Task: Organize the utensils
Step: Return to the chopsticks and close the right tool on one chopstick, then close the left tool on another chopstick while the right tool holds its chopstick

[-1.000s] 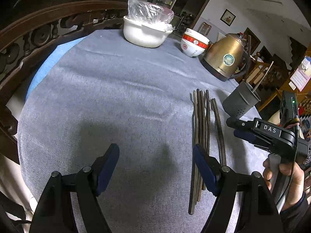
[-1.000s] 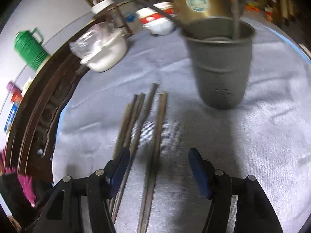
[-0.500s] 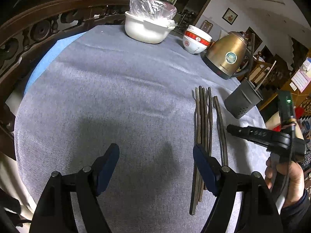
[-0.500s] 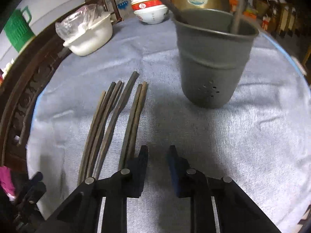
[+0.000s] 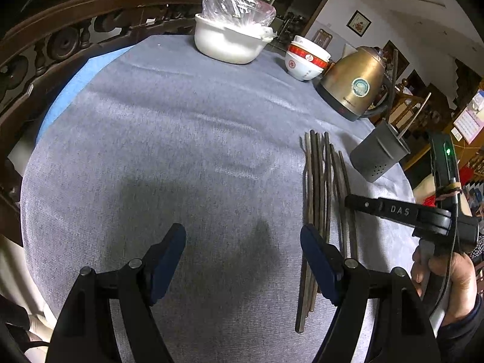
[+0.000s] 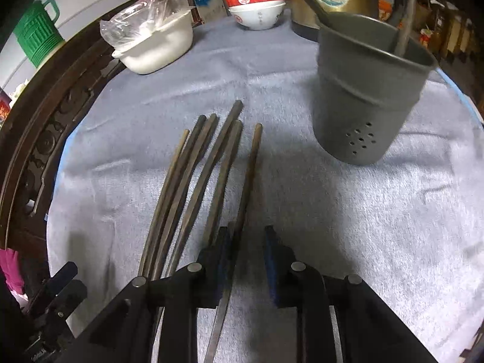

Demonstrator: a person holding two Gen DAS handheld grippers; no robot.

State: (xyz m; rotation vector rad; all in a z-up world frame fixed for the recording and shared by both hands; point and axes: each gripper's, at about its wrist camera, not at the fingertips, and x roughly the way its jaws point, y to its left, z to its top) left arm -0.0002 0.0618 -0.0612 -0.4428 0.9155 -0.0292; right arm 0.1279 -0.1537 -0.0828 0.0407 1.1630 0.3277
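Chopsticks (image 6: pixel 193 181) lie side by side on the cloth (image 6: pixel 332 211), near the holder (image 6: pixel 366 96). Right gripper (image 6: pixel 246 260) – jaws narrow, just closing – straddles the rightmost stick, likely for transfer. Left gripper (image 5: pixel 242 260) hangs wide, empty.

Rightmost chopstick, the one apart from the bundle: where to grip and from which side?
Grip the rightmost chopstick on its near half, from above, jaws straddling its width. It lies flat on the cloth with bare cloth on its right toward the holder, and a gap to its neighbour only further up. The right gripper already straddles it there, narrowed, pads seemingly not yet pressing.
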